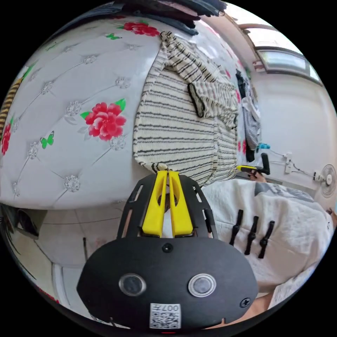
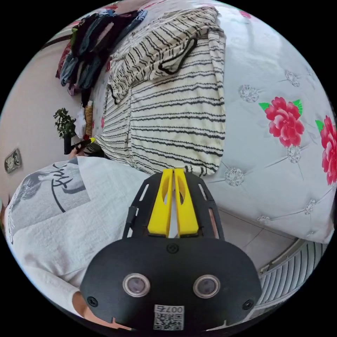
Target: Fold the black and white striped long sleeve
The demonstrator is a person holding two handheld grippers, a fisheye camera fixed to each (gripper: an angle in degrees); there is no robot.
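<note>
while spread on the bed [image 1: 70, 140], striped long sleeve [image 1: 175, 123], hem corners clamped by left tool [image 1: 167, 172], right tool [image 2: 173, 170]

Left gripper [image 1: 167, 172]: yellow jaws closed together, pinching a hem corner of the striped long sleeve [image 1: 175, 130]. Garment lies on a white quilted bedspread [image 1: 70, 105] printed with red flowers, both sleeves folded in over the body panel. At the opposite hem corner, the right gripper [image 1: 242, 168] touches the fabric edge; jaw position indistinct. A person's white top [image 1: 281, 224] is close beside the bed. Tiled floor [image 1: 70, 228] below.
</note>
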